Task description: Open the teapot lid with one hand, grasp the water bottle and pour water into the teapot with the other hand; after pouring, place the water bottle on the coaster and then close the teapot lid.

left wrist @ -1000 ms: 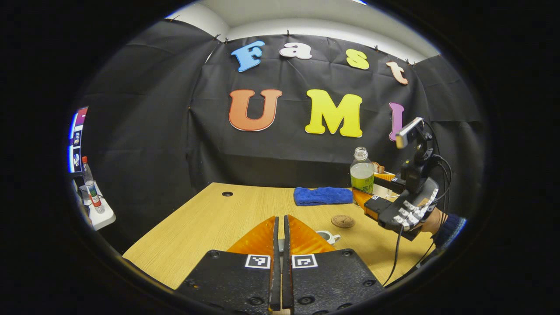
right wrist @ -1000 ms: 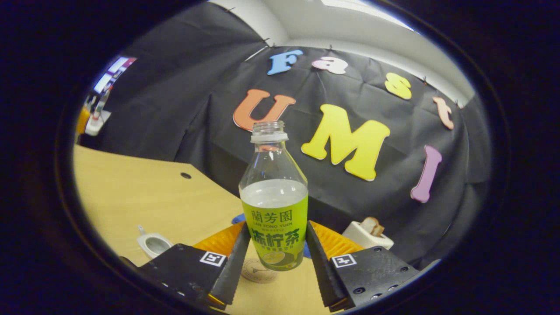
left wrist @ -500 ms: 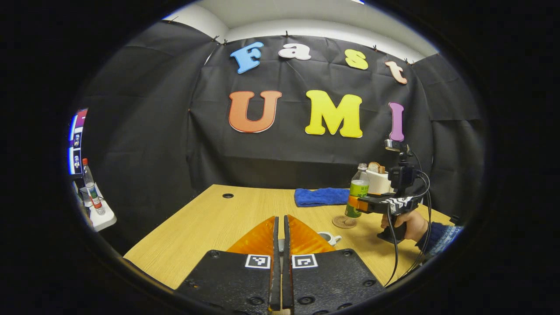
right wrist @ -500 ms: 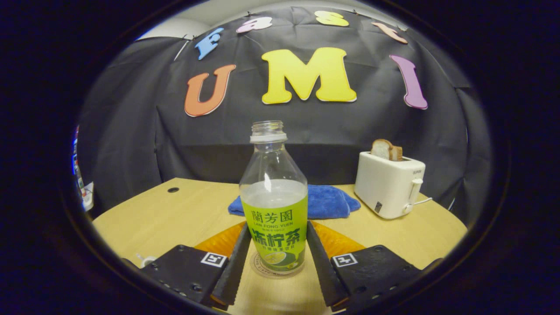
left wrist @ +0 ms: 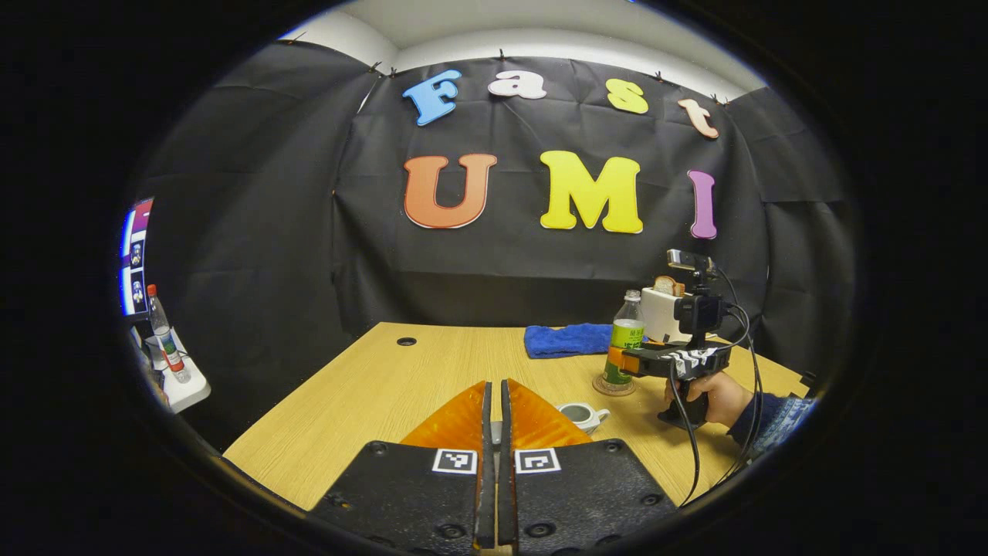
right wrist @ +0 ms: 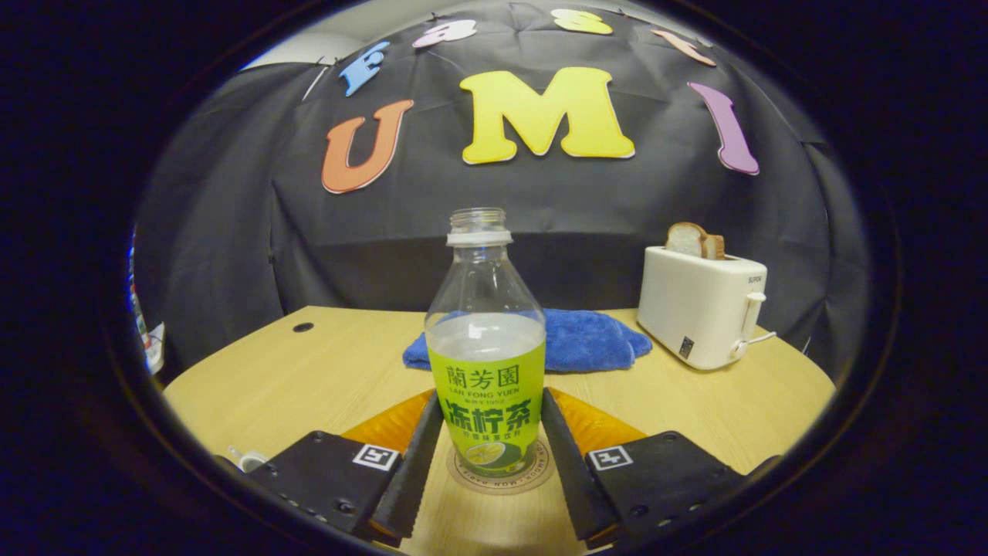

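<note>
Lowered since before, water bottle [right wrist: 486, 363] stands on coaster [right wrist: 502, 477], right tool [right wrist: 485, 455] gripping.

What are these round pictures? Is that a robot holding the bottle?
No robot. A person holds a two-finger grabber in each hand, and each grabber carries a camera looking along its own fingers. In the right gripper view, the right gripper squeezes the water bottle, which stands upright on the round coaster. Behind it lie a blue cloth and a toaster with bread in it. In the left gripper view, the left gripper is closed; whether it holds the lid is hidden. Just past it sits the open teapot on the wooden table.
</note>
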{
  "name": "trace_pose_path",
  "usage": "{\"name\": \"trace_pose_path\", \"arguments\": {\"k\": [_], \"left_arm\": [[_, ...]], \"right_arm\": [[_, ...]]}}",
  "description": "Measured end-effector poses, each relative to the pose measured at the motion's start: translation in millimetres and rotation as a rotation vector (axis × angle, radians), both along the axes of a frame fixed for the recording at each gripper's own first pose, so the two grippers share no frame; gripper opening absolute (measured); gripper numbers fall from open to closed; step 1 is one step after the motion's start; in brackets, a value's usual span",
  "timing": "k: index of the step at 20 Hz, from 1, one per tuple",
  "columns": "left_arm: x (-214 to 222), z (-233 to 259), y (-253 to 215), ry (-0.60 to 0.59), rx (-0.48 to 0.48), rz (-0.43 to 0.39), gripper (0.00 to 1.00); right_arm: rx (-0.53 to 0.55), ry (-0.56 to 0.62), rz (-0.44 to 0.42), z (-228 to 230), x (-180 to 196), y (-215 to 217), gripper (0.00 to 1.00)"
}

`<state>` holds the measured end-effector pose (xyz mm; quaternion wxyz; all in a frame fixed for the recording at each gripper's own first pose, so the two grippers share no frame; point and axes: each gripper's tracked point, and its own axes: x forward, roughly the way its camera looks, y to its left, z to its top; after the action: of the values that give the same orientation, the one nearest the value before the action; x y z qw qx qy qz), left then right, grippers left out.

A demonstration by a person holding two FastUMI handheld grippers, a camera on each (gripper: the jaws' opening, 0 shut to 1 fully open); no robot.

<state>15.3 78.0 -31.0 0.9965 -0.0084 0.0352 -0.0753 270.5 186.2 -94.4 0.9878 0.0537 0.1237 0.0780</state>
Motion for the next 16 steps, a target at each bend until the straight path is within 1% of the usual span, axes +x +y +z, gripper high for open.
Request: {"name": "trace_pose_path", "arguments": {"k": [1,2,3,4,6,9,12,16], "left_arm": [[0,1,-4,-0.006,0.004,-0.006,0.04],[3,0,-6,-0.005,0.007,-0.007,0.04],[5,-1,-5,-0.002,0.011,0.000,0.04],[6,-3,-6,-0.001,0.013,0.006,0.04],[9,-10,-18,0.014,0.018,0.002,0.04],[15,-13,-26,0.002,0.045,0.012,0.04],[19,-22,-41,0.015,0.048,-0.014,0.04],[28,-31,-44,0.028,0.057,0.009,0.05]], "right_arm": [[-0.003,0.014,0.013,-5,-3,2,0.76],[-0.008,0.018,0.033,-6,-9,4,0.80],[-0.019,0.009,0.034,-4,-15,3,0.94],[-0.027,-0.017,0.029,1,-20,-1,0.98],[-0.037,-0.062,0.031,10,-38,-4,0.99],[-0.053,-0.086,0.043,14,-67,-12,0.98],[-0.043,-0.119,0.051,24,-102,-27,0.98],[-0.037,-0.163,0.011,41,-142,-68,0.97]]}}
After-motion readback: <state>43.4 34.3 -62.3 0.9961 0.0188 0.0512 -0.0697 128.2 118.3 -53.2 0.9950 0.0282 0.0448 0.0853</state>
